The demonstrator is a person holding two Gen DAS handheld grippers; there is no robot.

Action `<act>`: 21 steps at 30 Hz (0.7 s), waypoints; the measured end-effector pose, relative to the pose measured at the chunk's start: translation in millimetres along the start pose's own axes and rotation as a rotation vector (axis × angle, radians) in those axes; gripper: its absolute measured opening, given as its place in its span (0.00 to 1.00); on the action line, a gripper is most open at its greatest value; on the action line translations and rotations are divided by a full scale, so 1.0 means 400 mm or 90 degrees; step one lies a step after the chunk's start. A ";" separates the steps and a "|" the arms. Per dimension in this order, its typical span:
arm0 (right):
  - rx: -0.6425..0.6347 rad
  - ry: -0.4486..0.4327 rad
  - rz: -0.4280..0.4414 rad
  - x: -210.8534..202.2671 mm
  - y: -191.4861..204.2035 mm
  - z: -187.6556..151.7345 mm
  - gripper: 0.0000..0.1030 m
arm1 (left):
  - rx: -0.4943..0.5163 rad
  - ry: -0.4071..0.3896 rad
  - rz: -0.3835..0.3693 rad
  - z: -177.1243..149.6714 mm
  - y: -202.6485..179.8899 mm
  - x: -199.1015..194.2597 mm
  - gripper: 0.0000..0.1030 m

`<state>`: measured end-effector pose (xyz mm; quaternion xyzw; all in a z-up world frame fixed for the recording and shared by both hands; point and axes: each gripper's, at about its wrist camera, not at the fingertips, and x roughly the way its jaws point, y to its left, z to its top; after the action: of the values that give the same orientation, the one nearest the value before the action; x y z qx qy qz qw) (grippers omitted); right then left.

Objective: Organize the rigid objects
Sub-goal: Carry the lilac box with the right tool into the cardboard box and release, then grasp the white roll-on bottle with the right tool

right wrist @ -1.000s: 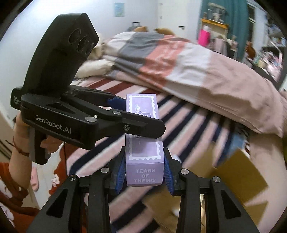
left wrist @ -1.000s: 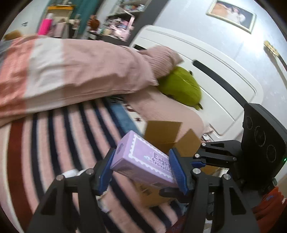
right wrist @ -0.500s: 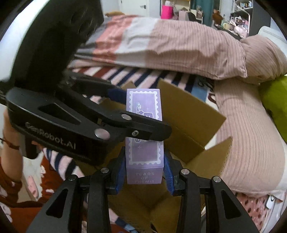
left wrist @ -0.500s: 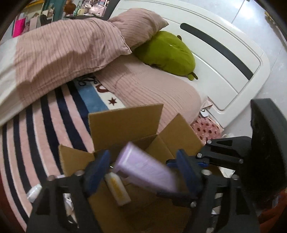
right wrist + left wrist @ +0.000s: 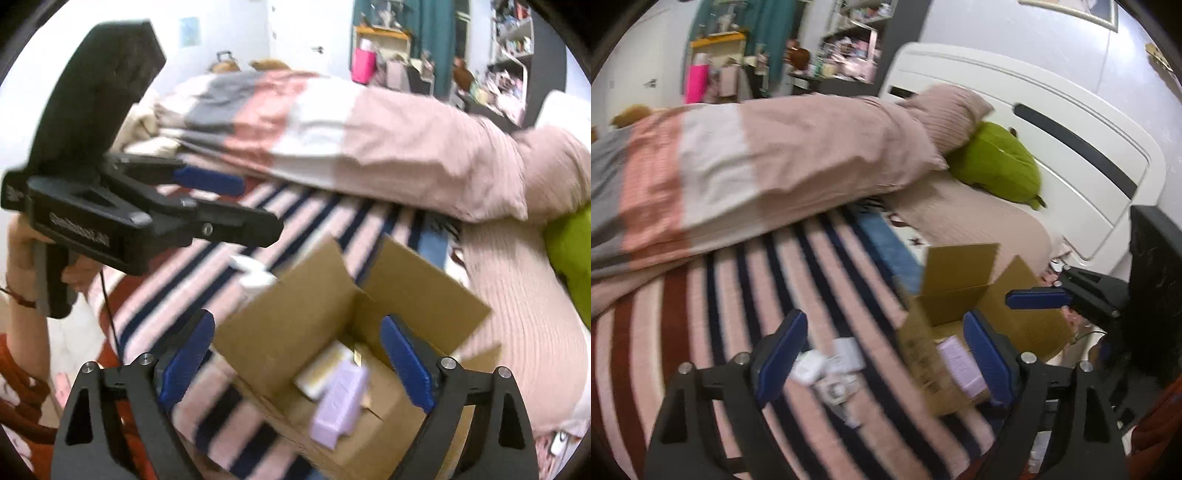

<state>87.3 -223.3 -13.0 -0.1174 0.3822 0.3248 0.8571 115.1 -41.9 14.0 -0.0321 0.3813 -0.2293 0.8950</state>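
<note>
Purple box (image 5: 338, 404) inside cardboard carton (image 5: 280, 332)

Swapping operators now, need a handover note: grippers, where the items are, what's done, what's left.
Left gripper: open, empty, above the striped bedspread.
Right gripper: open, empty, over the cardboard box.
Done: purple box lies inside the cardboard box, beside a pale yellowish pack.
Left: a few small white items lie on the bedspread next to the box; too blurred to identify. Likely pick those next.
</note>
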 end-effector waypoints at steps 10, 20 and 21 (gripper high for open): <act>-0.084 0.012 0.126 0.164 0.261 0.067 0.87 | -0.076 -0.040 0.106 -0.176 0.213 -0.111 0.82; -0.029 0.100 0.005 0.479 0.264 0.014 0.74 | -0.162 -0.035 0.101 -0.337 0.357 -0.091 0.82; -0.013 0.103 -0.019 0.511 0.244 0.014 0.74 | -0.168 -0.034 0.099 -0.348 0.367 -0.088 0.82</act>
<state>128.9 -50.9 -154.3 -0.1577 0.4453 0.3056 0.8267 53.5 121.0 -95.0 -0.1261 0.3858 -0.1065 0.9077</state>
